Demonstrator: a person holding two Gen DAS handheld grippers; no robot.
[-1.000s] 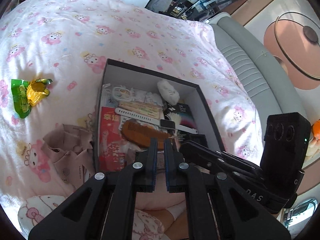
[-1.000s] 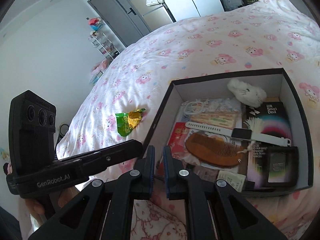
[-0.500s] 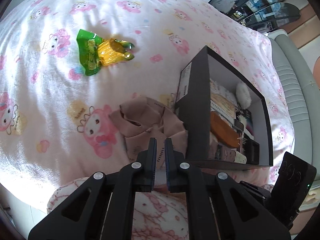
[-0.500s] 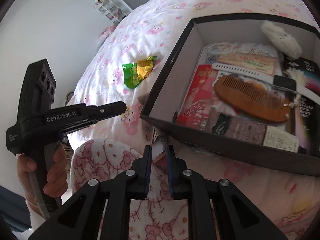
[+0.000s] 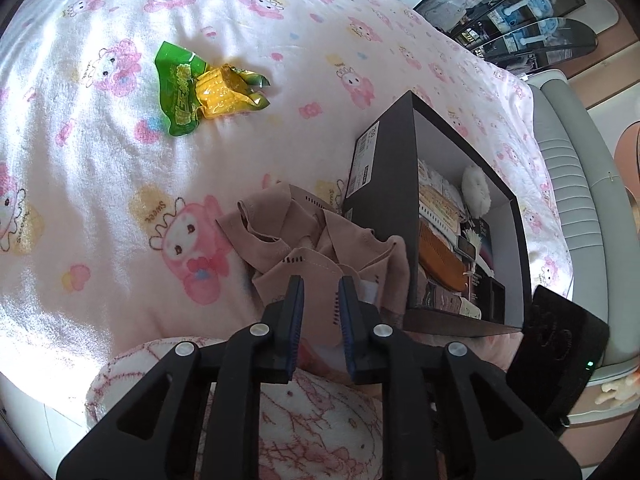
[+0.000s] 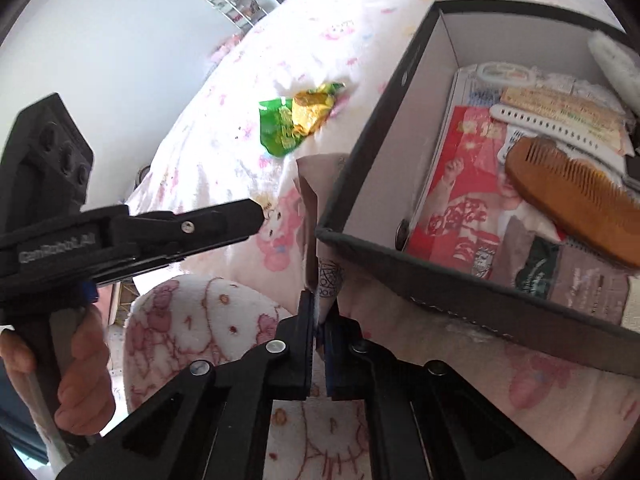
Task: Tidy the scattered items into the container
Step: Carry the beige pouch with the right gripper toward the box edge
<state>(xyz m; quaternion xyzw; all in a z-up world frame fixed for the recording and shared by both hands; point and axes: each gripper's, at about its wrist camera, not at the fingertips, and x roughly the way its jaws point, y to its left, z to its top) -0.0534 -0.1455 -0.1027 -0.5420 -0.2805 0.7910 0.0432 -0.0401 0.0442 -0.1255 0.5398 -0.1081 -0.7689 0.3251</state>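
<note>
Your right claw [image 6: 319, 312] is pinched shut on a corner of the brown cloth [image 5: 320, 248], which lies on the bed [image 5: 100, 180] beside the box [image 5: 384, 208]. Your left claw [image 5: 320, 292] has just been opening over the cloth, not pressing it.

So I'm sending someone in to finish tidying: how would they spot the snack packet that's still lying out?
Start at the black box on the pink cartoon-print blanket. Just outside its wall lies a heap of beige face masks, and farther out, alone on the blanket, sits the snack packet. It is the only shiny thing there, crumpled bright green and yellow.
</note>
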